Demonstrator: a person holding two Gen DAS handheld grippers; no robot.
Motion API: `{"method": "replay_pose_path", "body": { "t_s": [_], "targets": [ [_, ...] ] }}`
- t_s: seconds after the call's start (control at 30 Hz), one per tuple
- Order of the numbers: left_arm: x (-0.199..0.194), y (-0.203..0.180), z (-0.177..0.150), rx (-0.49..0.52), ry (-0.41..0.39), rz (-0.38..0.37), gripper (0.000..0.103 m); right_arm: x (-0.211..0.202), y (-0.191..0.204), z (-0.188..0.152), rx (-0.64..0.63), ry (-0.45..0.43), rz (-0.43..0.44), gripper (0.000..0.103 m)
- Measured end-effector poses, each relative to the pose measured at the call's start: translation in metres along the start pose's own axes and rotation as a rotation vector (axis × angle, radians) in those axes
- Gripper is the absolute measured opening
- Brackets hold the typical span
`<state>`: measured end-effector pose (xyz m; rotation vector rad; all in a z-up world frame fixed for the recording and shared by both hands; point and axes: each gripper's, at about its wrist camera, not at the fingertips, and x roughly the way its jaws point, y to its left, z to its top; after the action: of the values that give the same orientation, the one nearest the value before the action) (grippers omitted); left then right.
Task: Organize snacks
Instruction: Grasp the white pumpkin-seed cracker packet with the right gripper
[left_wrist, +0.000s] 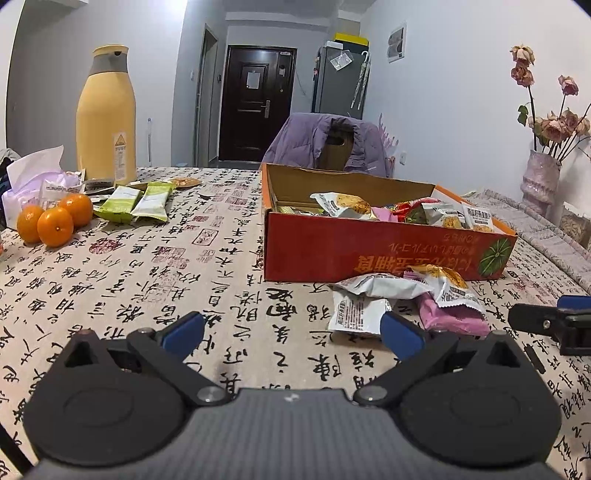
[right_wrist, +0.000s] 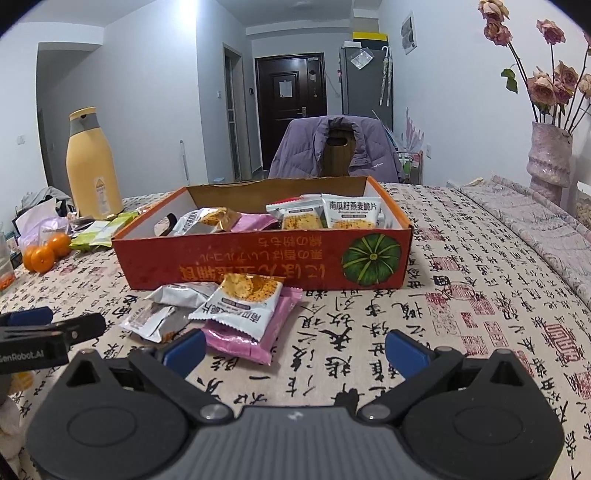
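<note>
A red cardboard box (left_wrist: 369, 254) (right_wrist: 258, 262) holds several snack packets. In front of it, on the tablecloth, lies a small pile: silver-white packets (left_wrist: 356, 312) (right_wrist: 162, 317), a white packet with a cracker picture (left_wrist: 448, 288) (right_wrist: 240, 302) and a pink packet (left_wrist: 454, 317) (right_wrist: 258, 336). My left gripper (left_wrist: 293, 334) is open and empty, low over the cloth, left of the pile. My right gripper (right_wrist: 295, 350) is open and empty, just short of the pile, its left finger beside the pink packet. Green packets (left_wrist: 135, 201) (right_wrist: 99, 232) lie far left.
A tall yellow bottle (left_wrist: 107, 118) (right_wrist: 92, 170), three oranges (left_wrist: 55, 219) (right_wrist: 46, 253) and a tissue bag (left_wrist: 33, 177) stand at the left. A vase of dried roses (left_wrist: 539, 181) (right_wrist: 550, 162) stands at the right. A chair with a purple jacket (left_wrist: 328, 144) is behind the table.
</note>
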<state>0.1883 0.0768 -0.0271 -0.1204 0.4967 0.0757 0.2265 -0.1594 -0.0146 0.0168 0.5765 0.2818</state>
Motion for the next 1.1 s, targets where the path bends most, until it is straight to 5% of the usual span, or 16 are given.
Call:
{"method": "replay_pose_path", "body": {
  "t_s": [0.37, 0.73, 1.0, 1.1],
  "targets": [
    [0.003, 0.009, 0.001, -0.058, 0.013, 0.012, 0.103, 0.034, 0.021, 0.036, -0.044, 0.042, -0.011, 0.101],
    [0.005, 0.013, 0.001, -0.083, 0.029, 0.000, 0.103, 0.075, 0.034, 0.044, -0.052, 0.090, -0.018, 0.083],
    [0.005, 0.015, 0.001, -0.103, 0.033, -0.004, 0.103, 0.085, 0.031, 0.036, -0.029, 0.114, 0.012, 0.048],
    [0.006, 0.016, 0.001, -0.106, 0.034, -0.004, 0.103, 0.081, 0.034, 0.035, -0.051, 0.101, 0.008, 0.045]
  ]
}}
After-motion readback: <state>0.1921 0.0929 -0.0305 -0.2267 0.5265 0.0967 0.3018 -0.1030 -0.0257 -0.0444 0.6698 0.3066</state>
